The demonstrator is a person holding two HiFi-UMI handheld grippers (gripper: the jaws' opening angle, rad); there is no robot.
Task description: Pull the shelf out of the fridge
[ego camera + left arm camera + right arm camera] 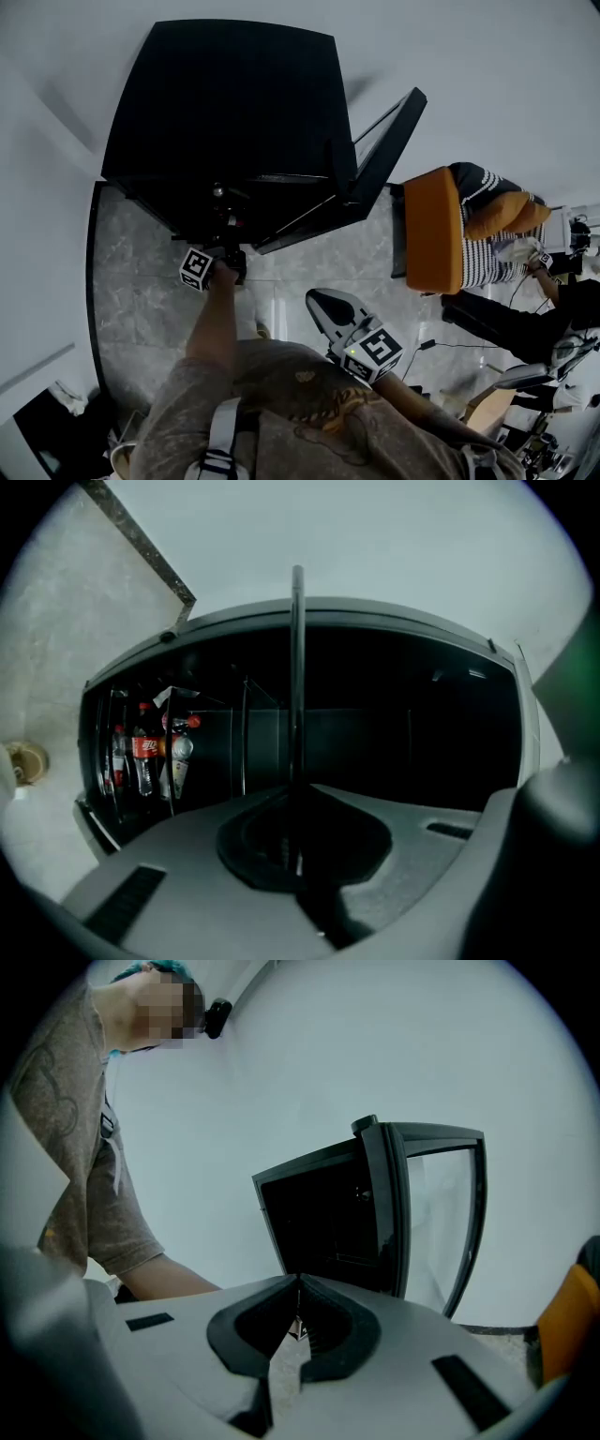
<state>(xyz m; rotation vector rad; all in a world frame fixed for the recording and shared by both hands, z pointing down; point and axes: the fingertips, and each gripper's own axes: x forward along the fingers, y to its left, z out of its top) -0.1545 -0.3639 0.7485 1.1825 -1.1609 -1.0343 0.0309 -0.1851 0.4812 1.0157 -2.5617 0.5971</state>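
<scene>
The black fridge (225, 103) stands open, its glass door (375, 159) swung out to the right. My left gripper (228, 253) reaches into the dark inside at the lower front. In the left gripper view a thin dark bar of the shelf (297, 667) runs straight into my left gripper (297, 794), whose jaws are shut on it. The rest of the shelf is lost in the dark. My right gripper (317, 302) is held back near my body, away from the fridge. In the right gripper view my right gripper (298, 1283) is shut with nothing in it.
Several drink bottles (145, 752) stand in the fridge, to the left in the left gripper view. An orange chair (431, 230) with a striped cushion stands right of the door. A seated person (525, 319) and cables are at the far right. The floor (141, 300) is marble tile.
</scene>
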